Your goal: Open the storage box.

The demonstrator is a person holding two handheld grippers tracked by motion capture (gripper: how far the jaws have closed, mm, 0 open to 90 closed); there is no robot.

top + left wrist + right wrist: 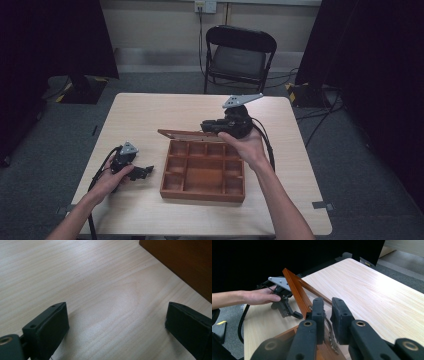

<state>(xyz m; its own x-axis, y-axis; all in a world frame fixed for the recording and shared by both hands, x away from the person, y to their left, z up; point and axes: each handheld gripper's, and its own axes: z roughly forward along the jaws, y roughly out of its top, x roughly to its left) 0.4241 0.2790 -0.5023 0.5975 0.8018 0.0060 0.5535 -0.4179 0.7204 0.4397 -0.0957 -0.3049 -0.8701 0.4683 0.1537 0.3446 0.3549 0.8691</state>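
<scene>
Right gripper view: right gripper jaws nearly together at the box lid; left gripper jaws apart over bench.

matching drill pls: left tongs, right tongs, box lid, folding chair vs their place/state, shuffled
1. left tongs
2. right tongs
3. box lid
4. folding chair

A. raised open at the far edge of the wooden box
B. beyond the table, on the carpet
C. open, low over bare tabletop beside the box
D. nearly closed, at the lid

Pairs: 1-C, 2-D, 3-A, 4-B
</scene>
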